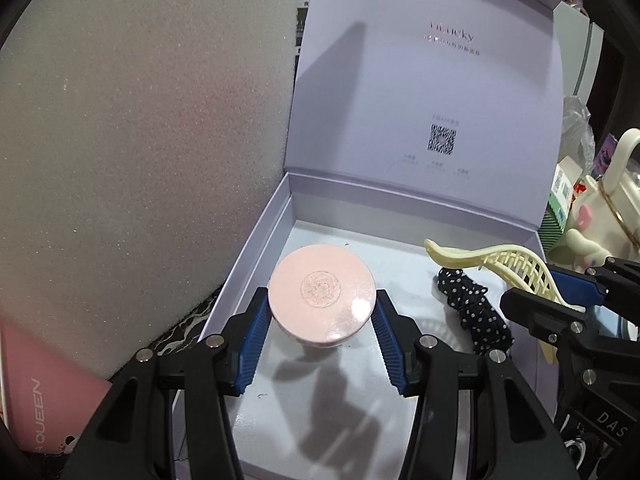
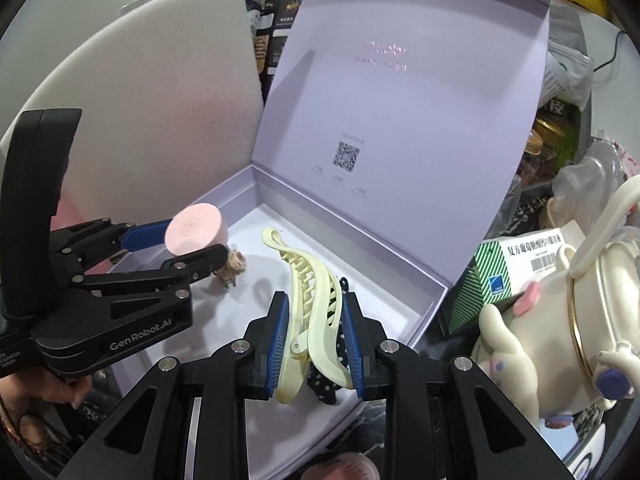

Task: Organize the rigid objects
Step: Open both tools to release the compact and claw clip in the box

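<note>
The cream hair clip [image 2: 310, 312] lies with its long axis running away from the right wrist camera, hinge end nearest, curved tip toward the back of the box and leaning left; its teeth face left. The right gripper [image 2: 316, 344] is clenched on it, both blue pads pressed on the clip's sides near the hinge, holding it above the box floor. Under it a black hair tie with white dots [image 2: 326, 384] lies on the floor. The left gripper [image 1: 320, 340] grasps a round pink compact [image 1: 322, 294] by its rim, flat lid up and tilted a little toward the camera, held over the left part of the box; its shadow falls on the floor below. A small tan claw clip [image 2: 234, 266] rests on the floor behind that gripper. The lilac box [image 1: 256, 248] stands open, its lid upright at the back with a printed code square. A grey foam sheet [image 1: 140, 120] leans to the left of it. To the right stand a cream teapot-shaped thing [image 2: 580, 320], a green-and-white carton [image 2: 504, 272] and assorted clutter.
</note>
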The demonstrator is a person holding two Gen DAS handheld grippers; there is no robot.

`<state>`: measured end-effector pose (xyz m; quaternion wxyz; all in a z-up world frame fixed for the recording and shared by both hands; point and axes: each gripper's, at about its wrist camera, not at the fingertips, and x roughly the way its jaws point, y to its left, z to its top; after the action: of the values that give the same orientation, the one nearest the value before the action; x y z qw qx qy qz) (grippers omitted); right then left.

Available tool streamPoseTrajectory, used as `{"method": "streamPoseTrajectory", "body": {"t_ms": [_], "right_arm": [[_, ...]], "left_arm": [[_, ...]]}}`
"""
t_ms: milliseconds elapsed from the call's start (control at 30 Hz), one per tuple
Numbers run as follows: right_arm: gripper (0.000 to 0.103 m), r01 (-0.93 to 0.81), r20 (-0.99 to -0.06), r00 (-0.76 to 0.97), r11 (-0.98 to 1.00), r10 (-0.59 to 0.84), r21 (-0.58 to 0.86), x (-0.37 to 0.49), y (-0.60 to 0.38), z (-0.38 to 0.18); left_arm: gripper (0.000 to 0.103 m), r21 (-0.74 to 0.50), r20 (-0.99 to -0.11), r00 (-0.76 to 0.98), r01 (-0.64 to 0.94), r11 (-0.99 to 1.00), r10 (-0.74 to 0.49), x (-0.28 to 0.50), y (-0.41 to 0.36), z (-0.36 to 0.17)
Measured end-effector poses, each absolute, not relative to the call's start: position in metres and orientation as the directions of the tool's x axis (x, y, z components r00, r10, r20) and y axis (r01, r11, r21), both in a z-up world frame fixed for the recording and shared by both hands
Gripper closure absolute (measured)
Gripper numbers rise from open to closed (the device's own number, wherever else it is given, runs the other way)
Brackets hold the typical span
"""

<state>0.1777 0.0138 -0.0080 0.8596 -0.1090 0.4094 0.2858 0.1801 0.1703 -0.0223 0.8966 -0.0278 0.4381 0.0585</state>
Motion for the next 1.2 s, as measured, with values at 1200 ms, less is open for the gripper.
{"method": "streamPoseTrajectory", "body": {"t_ms": [1200], "right_arm": [[0.054, -0.524, -0.775, 0.535, 0.852, 0.335, 0.006, 0.195, 0.018, -0.021]], "left_arm": [[0.024, 0.108, -0.804, 0.578, -0.088, 0.990, 0.139, 0.198, 0.110, -0.034]]}}
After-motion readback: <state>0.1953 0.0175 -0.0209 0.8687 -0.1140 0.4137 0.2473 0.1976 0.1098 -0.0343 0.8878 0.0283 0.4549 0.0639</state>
